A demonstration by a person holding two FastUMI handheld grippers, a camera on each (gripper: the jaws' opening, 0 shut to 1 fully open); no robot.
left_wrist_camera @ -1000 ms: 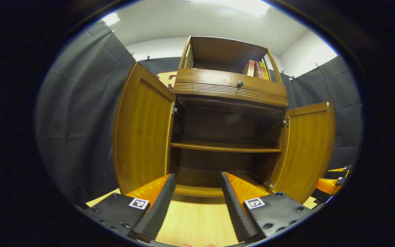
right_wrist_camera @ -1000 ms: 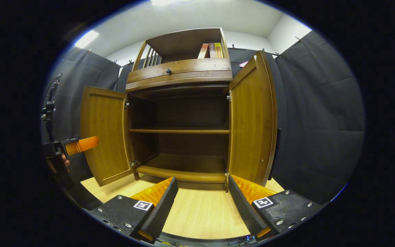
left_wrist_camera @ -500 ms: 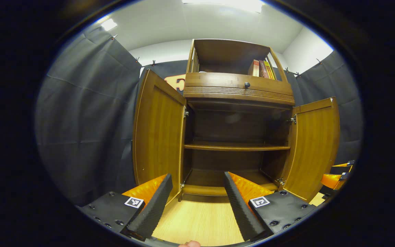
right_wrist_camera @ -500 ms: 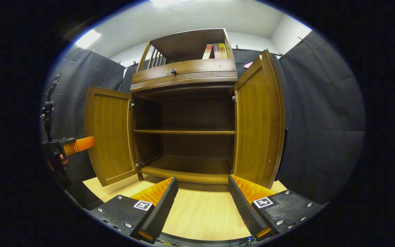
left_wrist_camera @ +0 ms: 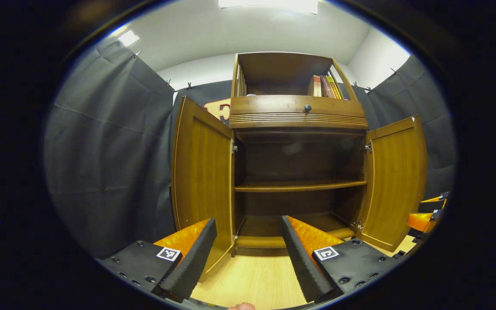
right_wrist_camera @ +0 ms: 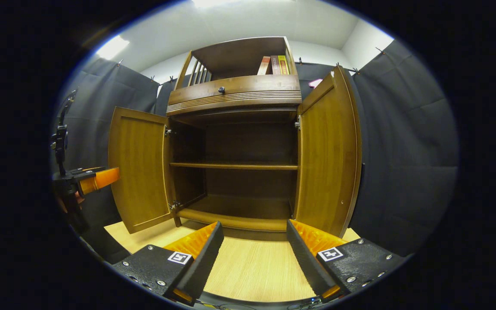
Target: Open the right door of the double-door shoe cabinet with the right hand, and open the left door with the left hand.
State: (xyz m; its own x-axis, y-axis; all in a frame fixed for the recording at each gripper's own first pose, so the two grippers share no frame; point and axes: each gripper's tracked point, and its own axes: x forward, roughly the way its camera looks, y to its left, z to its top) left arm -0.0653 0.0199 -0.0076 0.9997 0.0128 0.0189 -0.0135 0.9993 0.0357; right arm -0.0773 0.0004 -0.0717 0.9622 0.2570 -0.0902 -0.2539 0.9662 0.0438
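A brown wooden shoe cabinet [left_wrist_camera: 299, 116] [right_wrist_camera: 235, 92] stands ahead with both doors swung wide. Its left door [left_wrist_camera: 203, 172] [right_wrist_camera: 140, 168] and right door [left_wrist_camera: 396, 176] [right_wrist_camera: 327, 150] hang outward, showing an empty inner shelf [left_wrist_camera: 299, 186] [right_wrist_camera: 233, 165]. My left gripper [left_wrist_camera: 246, 254] is open, held back from the cabinet with nothing between its fingers. My right gripper [right_wrist_camera: 254, 256] is open too, also short of the cabinet base. In the right gripper view the left gripper [right_wrist_camera: 86, 181] appears far left beside the left door; in the left gripper view the right gripper [left_wrist_camera: 424, 215] peeks in past the right door.
Several books [left_wrist_camera: 323, 86] [right_wrist_camera: 274, 64] stand in the open top compartment above a drawer with a dark knob [left_wrist_camera: 307, 107] [right_wrist_camera: 221, 90]. Light wooden floor [left_wrist_camera: 248, 280] [right_wrist_camera: 252, 267] lies before the cabinet. Black cloth walls close in on both sides.
The left gripper has drawn back and turned a little, so the cabinet sits more centred and smaller. The right gripper has barely shifted. Both doors stay open.
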